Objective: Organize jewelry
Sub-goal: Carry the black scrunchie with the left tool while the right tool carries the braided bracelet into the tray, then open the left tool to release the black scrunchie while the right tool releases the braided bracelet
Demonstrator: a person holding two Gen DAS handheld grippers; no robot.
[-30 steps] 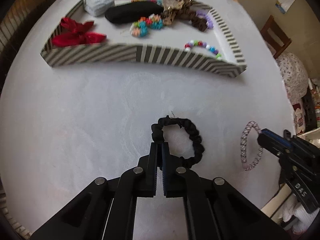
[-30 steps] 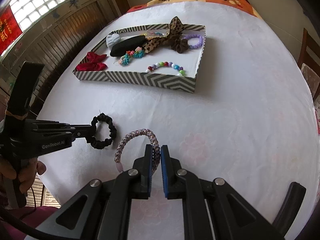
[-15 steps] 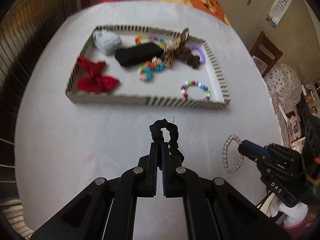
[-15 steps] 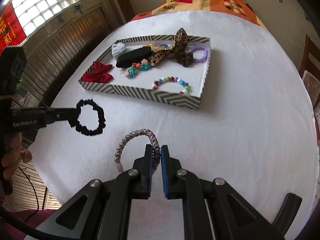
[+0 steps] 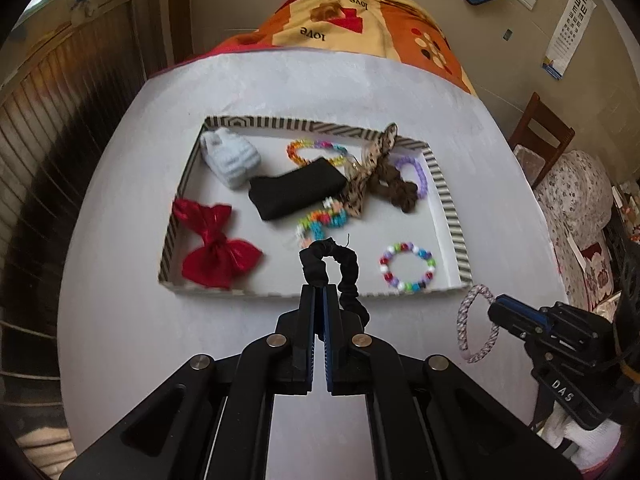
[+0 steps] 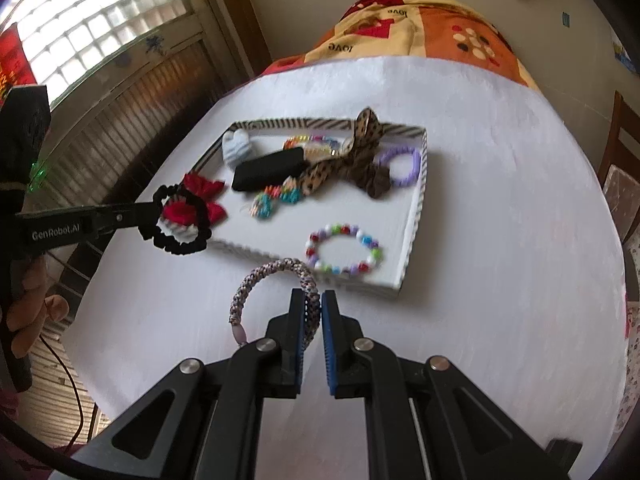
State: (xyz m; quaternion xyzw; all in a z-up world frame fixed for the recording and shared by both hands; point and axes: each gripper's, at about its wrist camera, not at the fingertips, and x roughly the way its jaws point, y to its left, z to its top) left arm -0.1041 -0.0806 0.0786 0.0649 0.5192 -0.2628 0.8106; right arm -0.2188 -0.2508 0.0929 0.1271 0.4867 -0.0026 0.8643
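My left gripper (image 5: 319, 290) is shut on a black scrunchie (image 5: 334, 264) and holds it in the air over the near wall of the striped tray (image 5: 448, 204). The same scrunchie (image 6: 182, 222) shows in the right wrist view, near the tray's front left corner. My right gripper (image 6: 321, 300) is shut on a pink-grey braided bracelet (image 6: 272, 280), held above the cloth just short of the tray (image 6: 416, 216). In the left wrist view the bracelet (image 5: 476, 322) hangs right of the tray's near right corner.
The tray holds a red bow (image 5: 212, 240), a black pouch (image 5: 298, 192), a pale knitted item (image 5: 230, 158), a leopard bow (image 5: 372, 172), a purple bracelet (image 5: 416, 176) and bead bracelets (image 5: 408, 266). A wooden chair (image 5: 536, 140) stands at the right.
Both grippers have lifted their items off the cloth and moved forward toward the tray. The black scrunchie now hangs over the tray's near wall.
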